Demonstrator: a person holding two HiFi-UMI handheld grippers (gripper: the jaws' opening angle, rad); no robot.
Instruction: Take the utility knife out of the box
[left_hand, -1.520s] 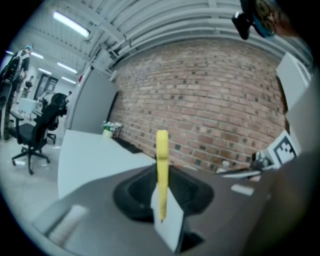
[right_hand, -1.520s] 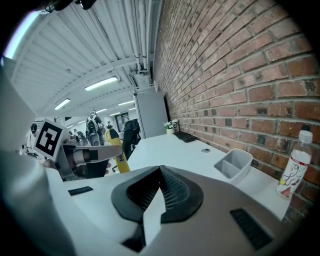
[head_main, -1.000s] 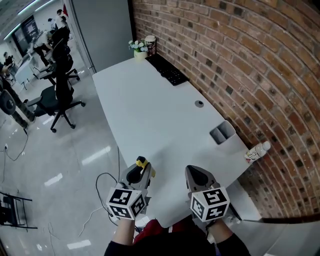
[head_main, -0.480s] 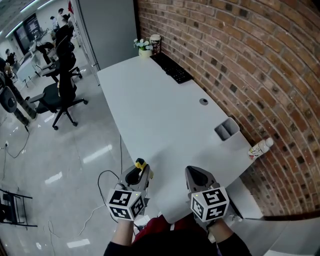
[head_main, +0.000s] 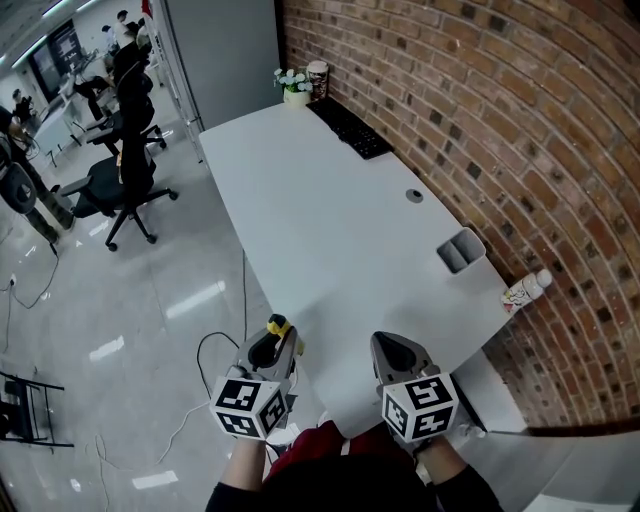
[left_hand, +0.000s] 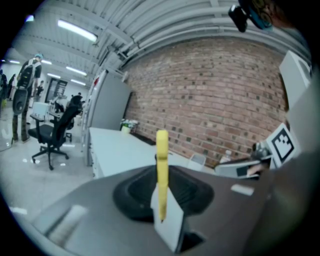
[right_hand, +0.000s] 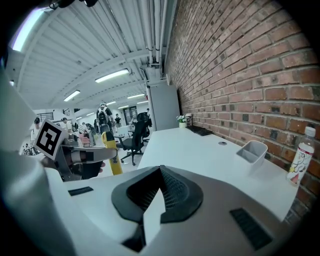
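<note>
1. At the near end of the white table (head_main: 320, 220), just off its left edge, the left gripper (left_hand: 162, 207) pinches the yellow utility knife (left_hand: 161, 150). The knife stands upright between the jaws.
2. Beside it, at the table's near edge, the right gripper (head_main: 388, 350) has its jaws pressed together, with nothing between them.
3. On the table's right side, close to the brick wall (head_main: 480, 120), sits the small grey box (head_main: 460, 250). It is well apart from the knife.
4. A plastic bottle (head_main: 524, 291) lies just off the table's right edge, near the box.
5. Further along the table there is a round grommet (head_main: 414, 195), then a black keyboard (head_main: 350, 128).
6. At the table's far end stand a small plant (head_main: 293, 85) and a cup (head_main: 318, 78).
7. Left of the table, on the floor, stands a black office chair (head_main: 120, 170).
</note>
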